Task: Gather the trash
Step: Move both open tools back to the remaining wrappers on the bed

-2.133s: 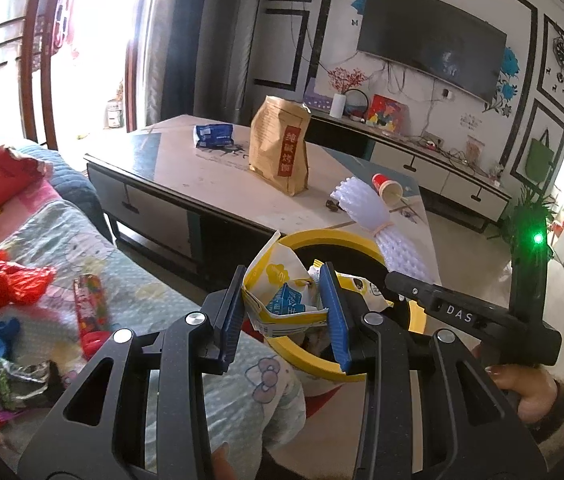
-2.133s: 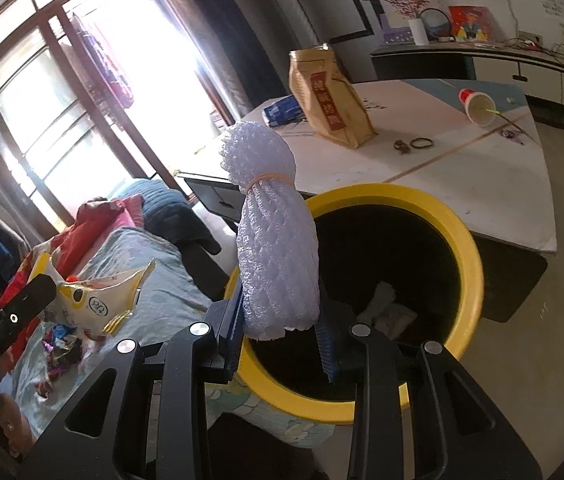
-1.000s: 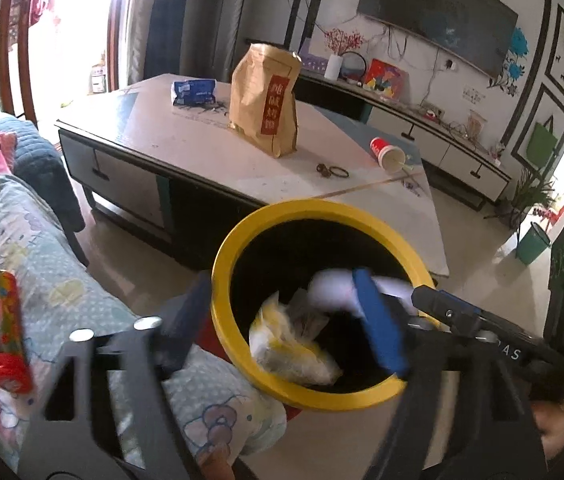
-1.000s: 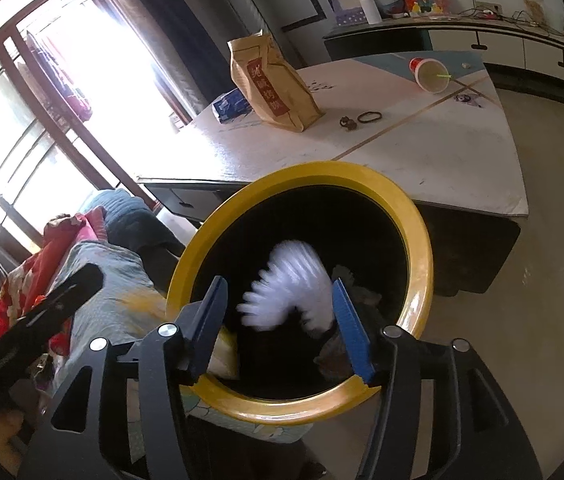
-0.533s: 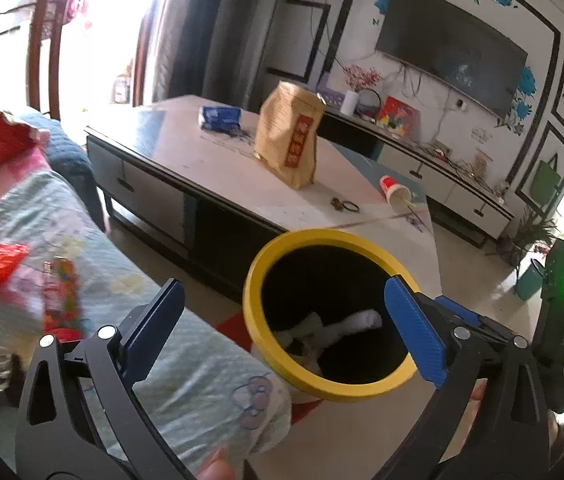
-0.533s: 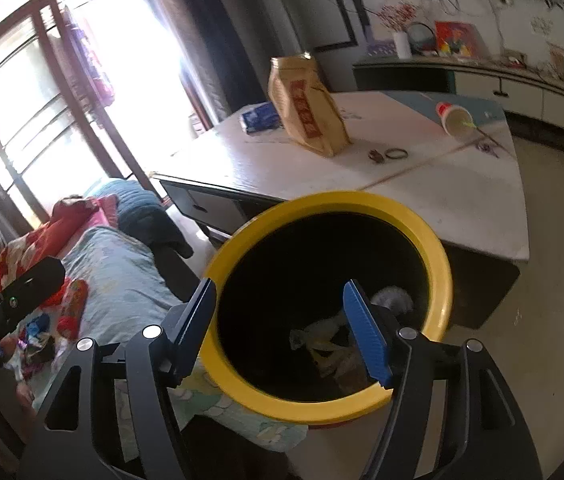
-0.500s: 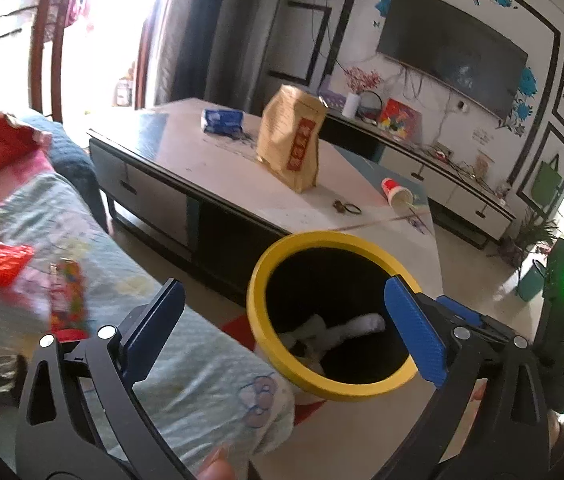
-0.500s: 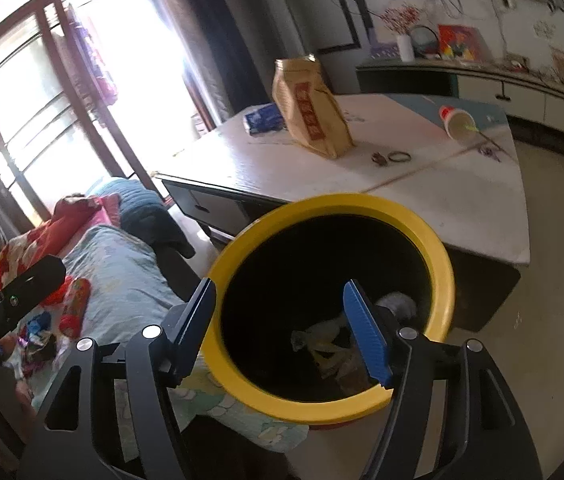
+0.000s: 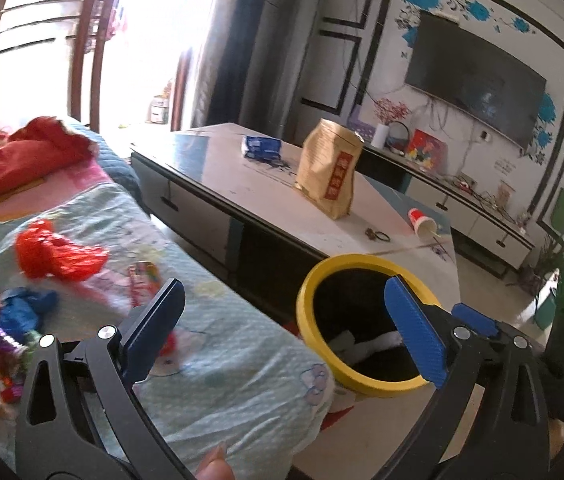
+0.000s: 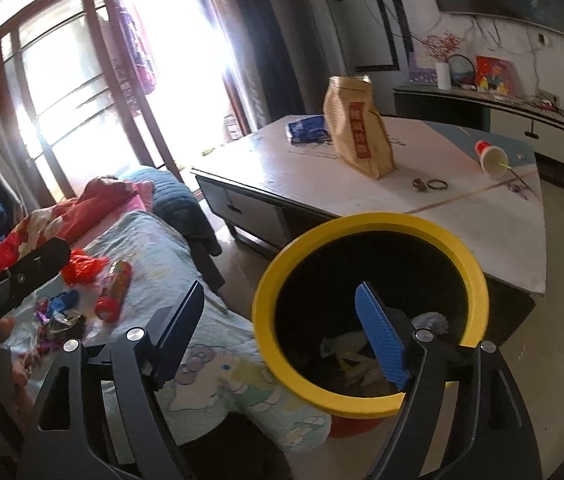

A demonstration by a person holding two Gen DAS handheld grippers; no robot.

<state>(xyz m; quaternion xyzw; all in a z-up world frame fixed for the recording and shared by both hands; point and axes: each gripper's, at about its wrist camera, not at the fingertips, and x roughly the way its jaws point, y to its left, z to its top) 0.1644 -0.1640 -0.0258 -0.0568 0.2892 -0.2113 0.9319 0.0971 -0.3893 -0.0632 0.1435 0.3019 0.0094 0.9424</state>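
Note:
A yellow-rimmed black trash bin [image 9: 313, 280] stands on the floor between the bed and the low table; it also shows in the right wrist view [image 10: 477, 276]. White and yellow wrappers [image 9: 365, 346] lie inside it. My left gripper [image 9: 282, 332] is open and empty, above the bed's edge left of the bin. My right gripper [image 10: 282, 332] is open and empty over the bin's left rim. On the bed lie a red crumpled bag [image 9: 54, 252], a red snack tube [image 10: 116, 290] and a blue wrapper [image 9: 22, 312].
A low white table [image 9: 242, 184] holds a brown paper bag [image 9: 329, 172], a blue packet [image 9: 262, 146], a tipped red paper cup [image 9: 421, 222] and a hair tie [image 9: 381, 236]. A TV stand runs along the back wall. A red blanket [image 9: 22, 160] lies at the bed's far end.
Both grippers opened and dropped the yellow wrapper and the white foam net into the bin. Both then pulled back and swung left toward the bed.

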